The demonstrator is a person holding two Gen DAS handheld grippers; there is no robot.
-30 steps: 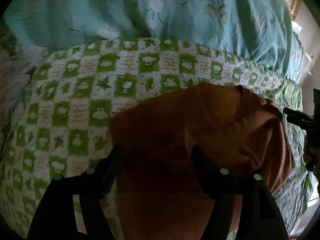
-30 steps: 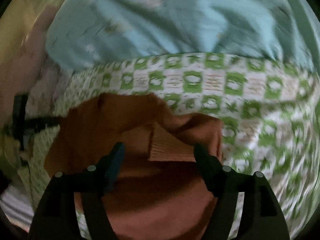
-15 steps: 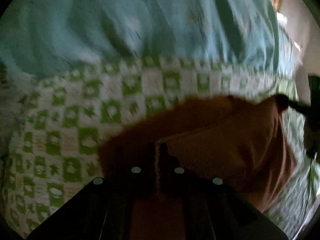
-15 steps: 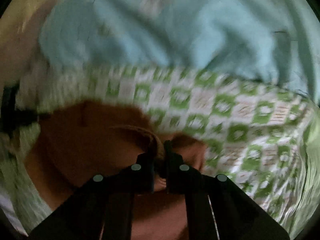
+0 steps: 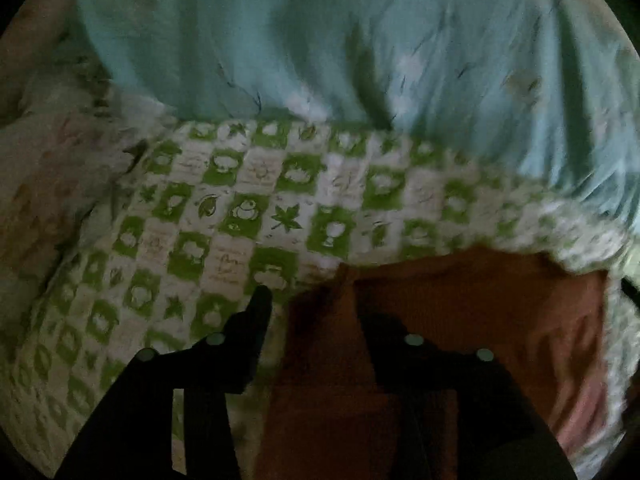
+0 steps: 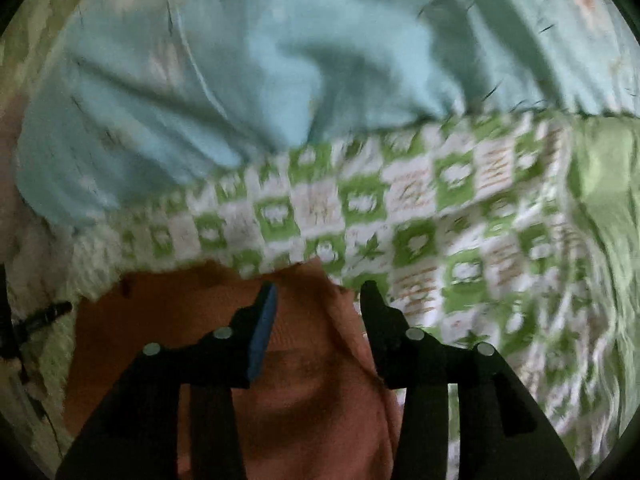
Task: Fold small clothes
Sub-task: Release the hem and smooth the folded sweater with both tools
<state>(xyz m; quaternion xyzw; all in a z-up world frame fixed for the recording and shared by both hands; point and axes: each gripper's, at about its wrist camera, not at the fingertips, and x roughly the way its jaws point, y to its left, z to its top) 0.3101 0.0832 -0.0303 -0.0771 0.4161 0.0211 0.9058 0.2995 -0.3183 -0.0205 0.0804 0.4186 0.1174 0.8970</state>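
An orange-brown knit garment (image 5: 480, 320) lies folded on a green-and-white checked blanket (image 5: 240, 208). My left gripper (image 5: 312, 300) is open over the garment's left edge, its left finger above the blanket and its right finger over the cloth. In the right wrist view the same garment (image 6: 200, 320) fills the lower left. My right gripper (image 6: 320, 292) is open over the garment's right edge, holding nothing. The other gripper's tip (image 6: 52, 312) shows at the far left.
A crumpled light-blue quilt (image 5: 360, 60) lies along the far side of the blanket, also in the right wrist view (image 6: 240, 60). A pale floral cloth (image 5: 40, 180) is at the left. A plain green sheet (image 6: 600, 180) lies at the right.
Both grippers were open, shut on the garment's edges half a second ago and carried them forward, and are now open again. The garment lies folded over itself.
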